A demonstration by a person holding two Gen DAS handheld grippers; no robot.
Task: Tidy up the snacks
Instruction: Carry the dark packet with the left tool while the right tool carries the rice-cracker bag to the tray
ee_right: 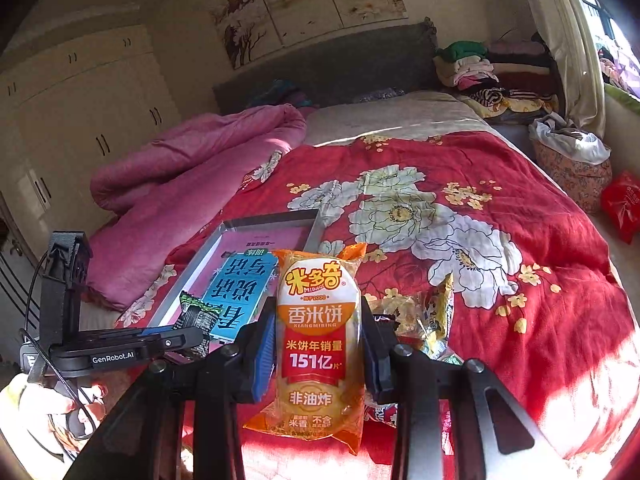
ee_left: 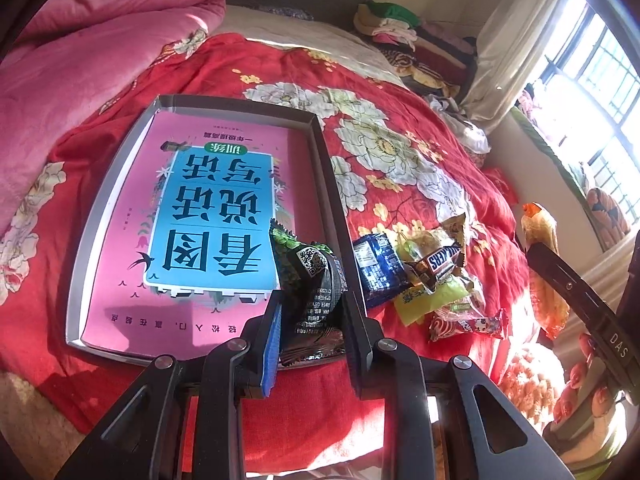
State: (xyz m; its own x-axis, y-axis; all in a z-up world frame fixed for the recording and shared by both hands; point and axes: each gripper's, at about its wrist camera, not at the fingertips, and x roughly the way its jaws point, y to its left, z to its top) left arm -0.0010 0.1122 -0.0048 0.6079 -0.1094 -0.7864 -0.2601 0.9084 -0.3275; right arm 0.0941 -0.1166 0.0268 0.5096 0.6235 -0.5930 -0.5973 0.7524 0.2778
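My left gripper (ee_left: 312,300) is shut on a dark green and black snack packet (ee_left: 316,280), held above the near right corner of a grey metal tray (ee_left: 120,184). A pink and blue book (ee_left: 216,216) lies in the tray. My right gripper (ee_right: 318,320) is shut on an orange rice cracker pack (ee_right: 316,344), raised over the red floral quilt (ee_right: 500,260). A pile of loose snacks (ee_left: 432,272) lies on the quilt right of the tray, with a Snickers bar (ee_left: 440,262) and a blue packet (ee_left: 378,268) among them. The left gripper (ee_right: 188,334) with its dark packet (ee_right: 198,314) also shows in the right wrist view.
A pink blanket (ee_left: 80,60) is bunched at the left of the bed. Folded clothes (ee_left: 404,28) are stacked near the headboard. A red bag (ee_right: 622,204) and a basket of cloth (ee_right: 572,160) stand at the bed's right side by the window.
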